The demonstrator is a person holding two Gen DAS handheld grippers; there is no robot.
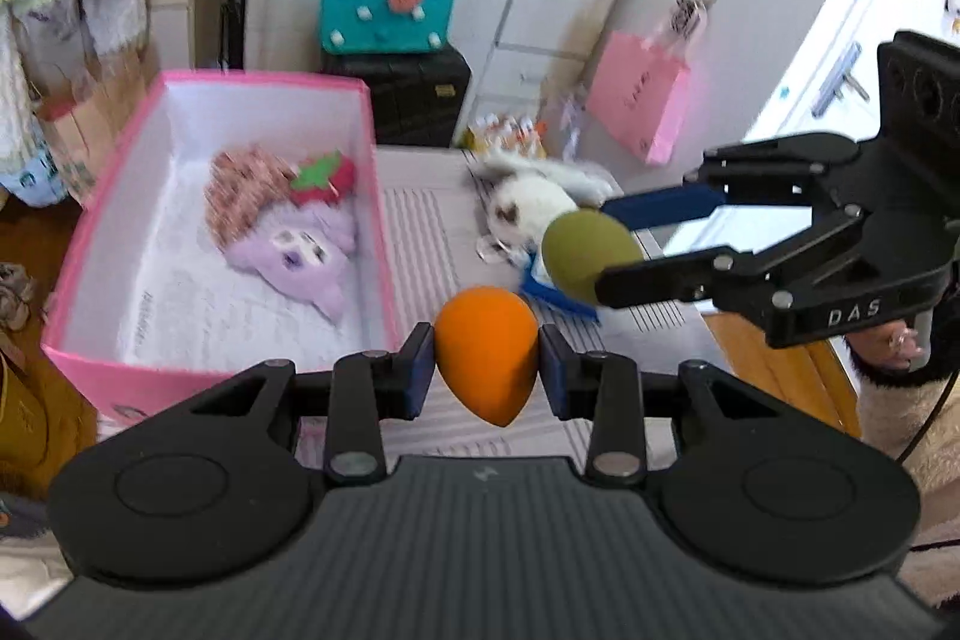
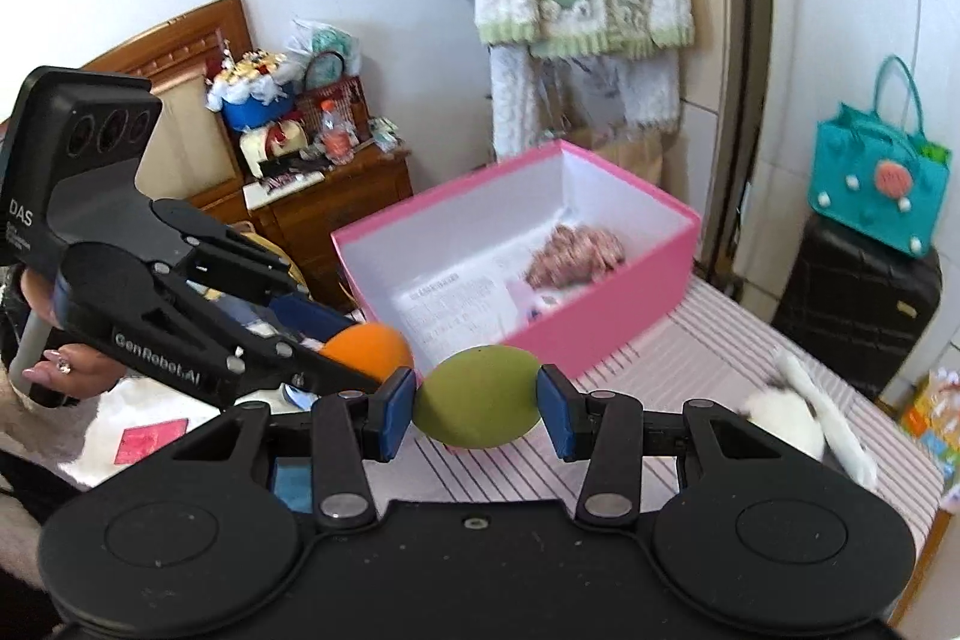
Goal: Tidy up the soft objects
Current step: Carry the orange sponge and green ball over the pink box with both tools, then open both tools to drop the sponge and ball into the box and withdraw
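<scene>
While both grippers hover beside the pink box (image 1: 384, 196), each grips a sponge.
Left gripper (image 1: 486, 370) pinches orange sponge (image 1: 483, 361); right gripper (image 2: 477, 403) pinches green sponge (image 2: 477, 403).

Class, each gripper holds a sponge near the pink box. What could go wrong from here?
1. The left gripper and right gripper are close together and could collide above the pink box.
2. The orange sponge is pinched only at its sides, so it might slip.
3. The green sponge could bounce out.
</scene>
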